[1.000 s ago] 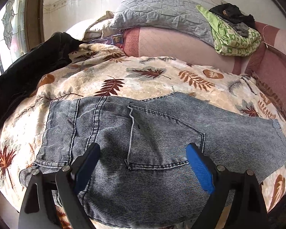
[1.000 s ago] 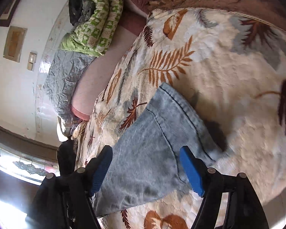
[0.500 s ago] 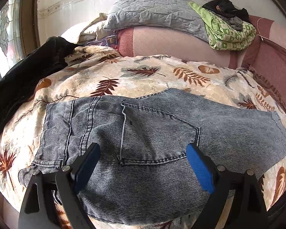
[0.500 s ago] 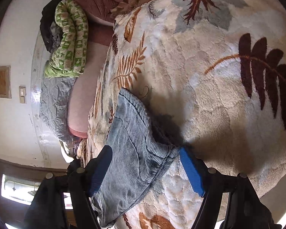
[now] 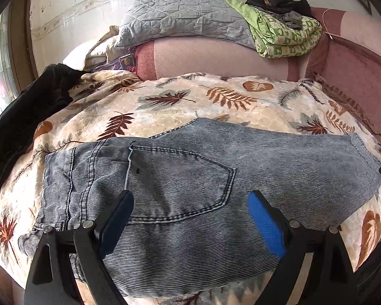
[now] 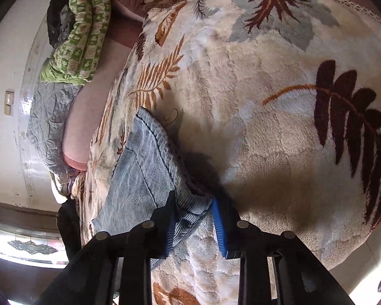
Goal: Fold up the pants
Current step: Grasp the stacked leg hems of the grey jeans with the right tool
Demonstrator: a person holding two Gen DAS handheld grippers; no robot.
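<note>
**Right gripper pinches the hem**

Right gripper (image 6: 194, 219) has its blue pads closed on the hem of the pants (image 5: 190, 185), which lie flat across the leaf-print blanket (image 5: 216, 101) on the bed. Left gripper (image 5: 190, 218) hovers spread wide above the back pocket (image 5: 180, 183).
</note>
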